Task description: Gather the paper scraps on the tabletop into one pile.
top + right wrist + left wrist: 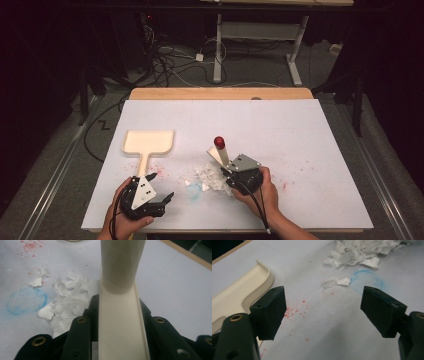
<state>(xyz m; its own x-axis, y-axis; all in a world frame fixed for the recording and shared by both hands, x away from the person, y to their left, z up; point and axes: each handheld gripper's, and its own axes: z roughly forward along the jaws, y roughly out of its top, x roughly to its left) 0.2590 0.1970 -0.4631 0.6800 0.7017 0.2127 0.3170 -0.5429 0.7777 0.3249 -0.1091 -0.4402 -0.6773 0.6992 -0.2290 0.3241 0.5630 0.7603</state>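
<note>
My right gripper [226, 169], lower centre of the high view, is clamped on a cream plastic brush handle [120, 322] with a channel-shaped section and a red knob [219, 142] at its top. Crumpled white paper scraps [207, 176] lie heaped just left of it, touching. My left gripper [322, 312] gapes wide, holding nothing, at lower left, just beside the smooth cream dustpan [149, 142] with its raised rim.

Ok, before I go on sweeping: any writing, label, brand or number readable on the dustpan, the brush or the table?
None can be read.
Dustpan: plain cream, no print.
Brush handle: plain, no label.
Table sheet: red specks and a blue chalk-like ring, a mark, not a letter.
Paper scraps: blank.
</note>
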